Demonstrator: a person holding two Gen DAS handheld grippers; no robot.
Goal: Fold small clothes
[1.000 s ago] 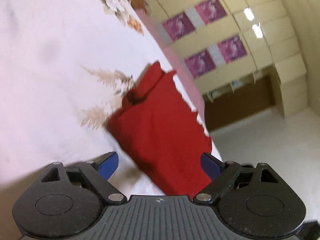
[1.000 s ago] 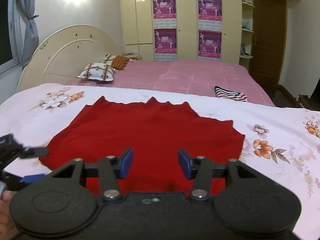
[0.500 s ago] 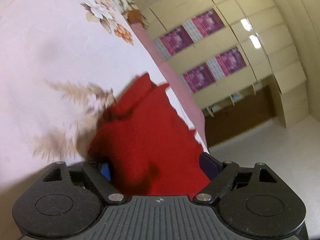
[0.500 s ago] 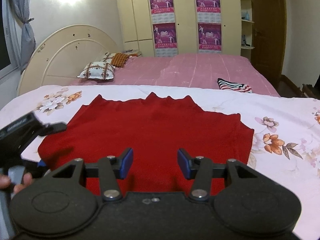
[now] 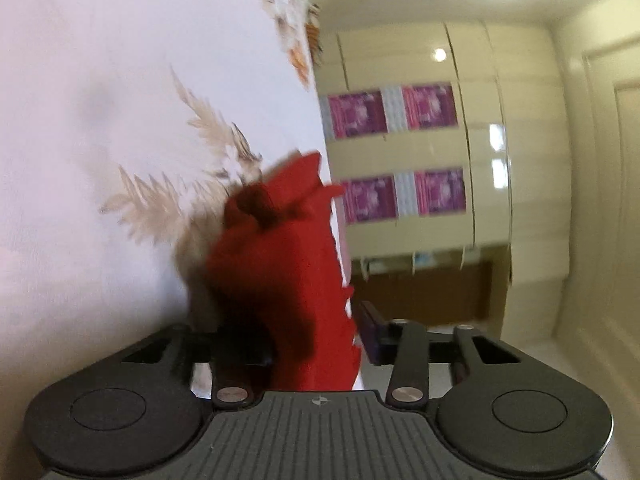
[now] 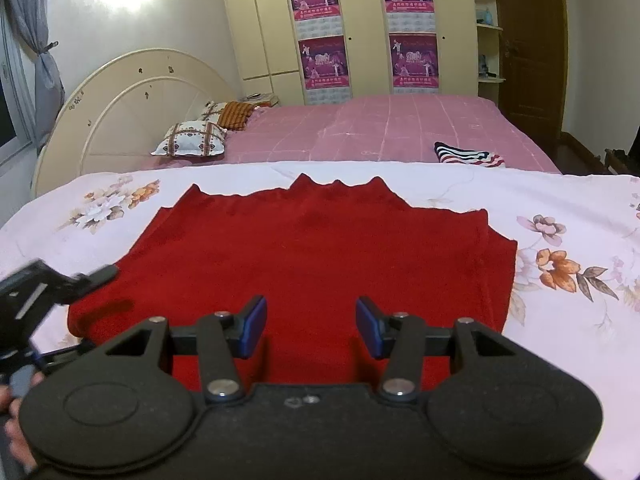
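1. Red garment (image 6: 320,256) lies spread on the floral bedsheet (image 6: 568,216) of the near bed, mostly flat, zigzag far edge pointing toward the pink bed (image 6: 400,128) behind.
2. Right side of the garment shows a doubled layer along its edge, so one fold may already be in; can't confirm from these views.
3. Left gripper (image 5: 316,340) is at the garment's near-left corner. In the left wrist view red cloth sits bunched between its fingers (image 5: 370,336), with a small gap on the right finger's side. Fingers look narrowed but blur hides contact; cannot tell if it is actually clamped.
4. Seen from the right wrist view, the left gripper (image 6: 60,292) is touching or just over that same left edge, person's hand (image 6: 16,396) partly visible behind it.
5. Right gripper (image 6: 311,326) is released, fingers apart, hovering over the near hem of the garment, nothing between them.
6. Progress judgement: early. Garment is laid out and mostly smoothed; main folds are not yet done.
7. Left to do, by my reading: secure the left corner, carry that side over the middle, match the other side, then fold in half and tidy.
8. Striped cloth (image 6: 468,154) on the pink bed, well apart; maybe another item, unclear.
9. Pillows (image 6: 192,142) at the headboard, not involved.
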